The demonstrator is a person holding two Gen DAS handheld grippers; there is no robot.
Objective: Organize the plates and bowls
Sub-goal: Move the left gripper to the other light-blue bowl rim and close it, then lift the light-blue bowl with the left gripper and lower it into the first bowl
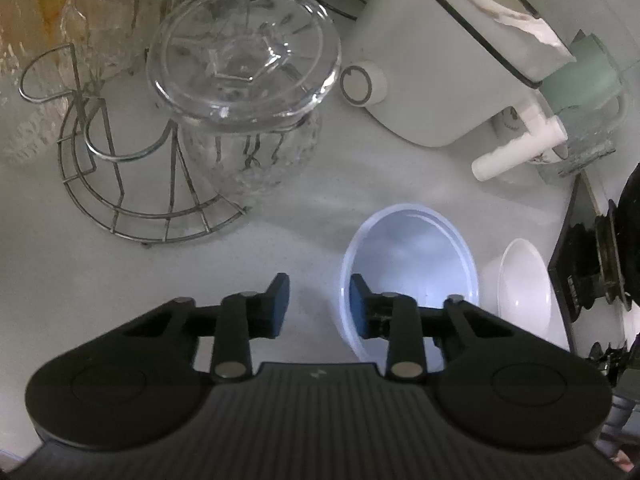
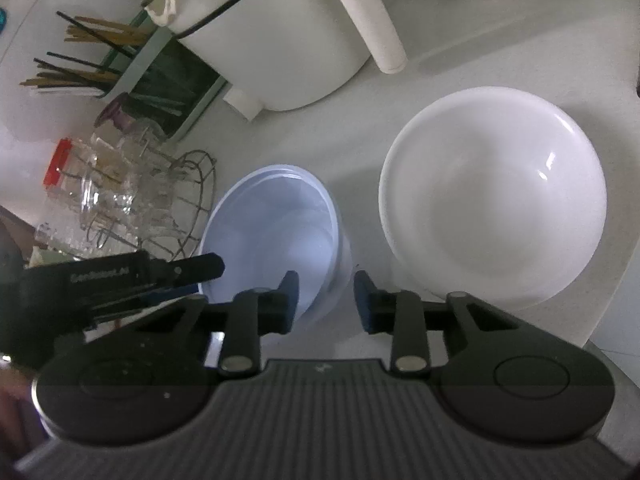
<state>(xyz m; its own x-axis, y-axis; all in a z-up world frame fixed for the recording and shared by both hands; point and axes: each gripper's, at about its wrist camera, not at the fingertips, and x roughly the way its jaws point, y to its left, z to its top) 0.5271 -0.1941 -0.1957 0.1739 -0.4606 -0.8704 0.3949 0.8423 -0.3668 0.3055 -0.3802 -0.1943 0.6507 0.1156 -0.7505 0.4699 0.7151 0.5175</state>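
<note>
Both tongs apart, straddling the plastic tub's (image 2: 276, 232) rim: left tongs (image 1: 319, 304), right tongs (image 2: 326, 300). Clamp squarely, lift level, clear of the white bowl (image 2: 492, 196) beside the tub.

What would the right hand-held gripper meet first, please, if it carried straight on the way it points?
Probably the rim of the pale tub: the right hand-held gripper straddles its near wall, one finger inside and one outside. Depth is hard to judge.
</note>
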